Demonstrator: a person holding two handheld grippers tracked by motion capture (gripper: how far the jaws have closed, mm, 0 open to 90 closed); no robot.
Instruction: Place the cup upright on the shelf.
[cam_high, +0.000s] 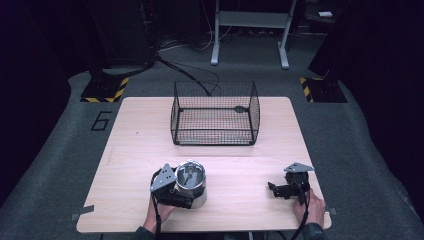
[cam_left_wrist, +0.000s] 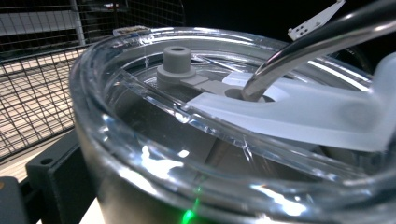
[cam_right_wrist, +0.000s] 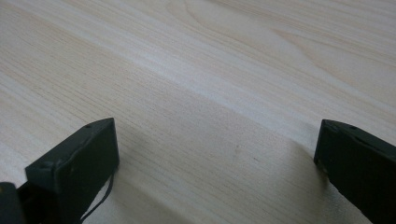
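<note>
A round steel container (cam_high: 191, 183) with a clear lid (cam_left_wrist: 154, 98) and a curved metal handle (cam_left_wrist: 299, 51) stands near the table's front left. My left gripper (cam_high: 186, 194) is shut on its body, and one black jaw shows low at the left in the left gripper view. Under the lid I see a grey knob (cam_left_wrist: 176, 63) and a white plastic piece (cam_left_wrist: 299, 112). My right gripper (cam_high: 274, 189) rests near the front right edge, its fingers (cam_right_wrist: 77, 163) spread wide over bare wood with nothing between them.
A black wire basket (cam_high: 215, 131) stands open-topped at the back middle of the wooden table (cam_high: 150, 145); its mesh (cam_left_wrist: 32, 98) is just beyond the container. A grey metal stand (cam_high: 250, 20) is on the floor behind.
</note>
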